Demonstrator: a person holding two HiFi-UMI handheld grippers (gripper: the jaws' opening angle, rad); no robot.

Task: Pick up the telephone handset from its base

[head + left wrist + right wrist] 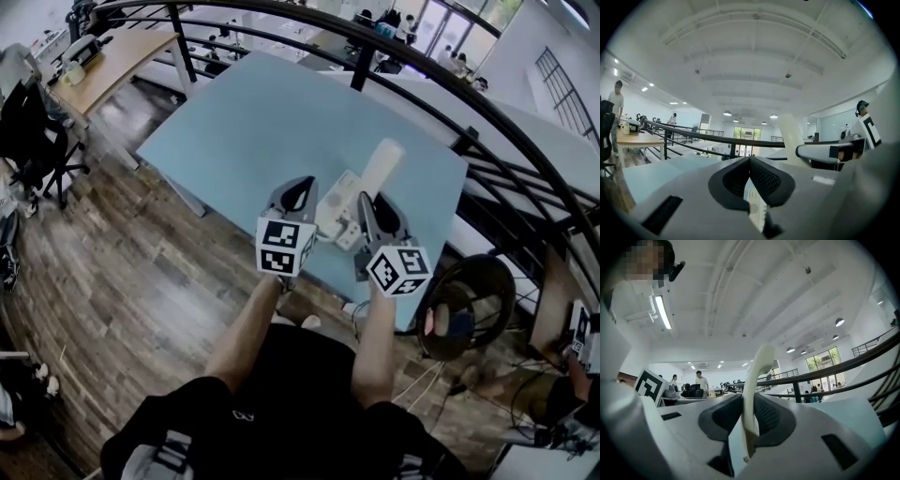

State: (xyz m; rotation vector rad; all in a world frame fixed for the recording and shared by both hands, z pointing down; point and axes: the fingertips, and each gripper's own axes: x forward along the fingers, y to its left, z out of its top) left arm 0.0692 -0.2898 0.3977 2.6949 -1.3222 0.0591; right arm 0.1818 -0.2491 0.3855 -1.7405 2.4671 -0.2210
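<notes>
the right gripper [749, 404] is clenched on the cream handset [757, 371], above the blue table [244, 122]. the left gripper [750, 163] pinches the white base [754, 201], mostly hidden.

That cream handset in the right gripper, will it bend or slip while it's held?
Likely stiff: the handset shows a fixed moulded curve in the right gripper. It looks like smooth plastic, gripped with much of its length sticking out, so it may pivot or slip.

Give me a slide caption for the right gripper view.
Right claw clamps the cream telephone handset before a black railing.
</notes>
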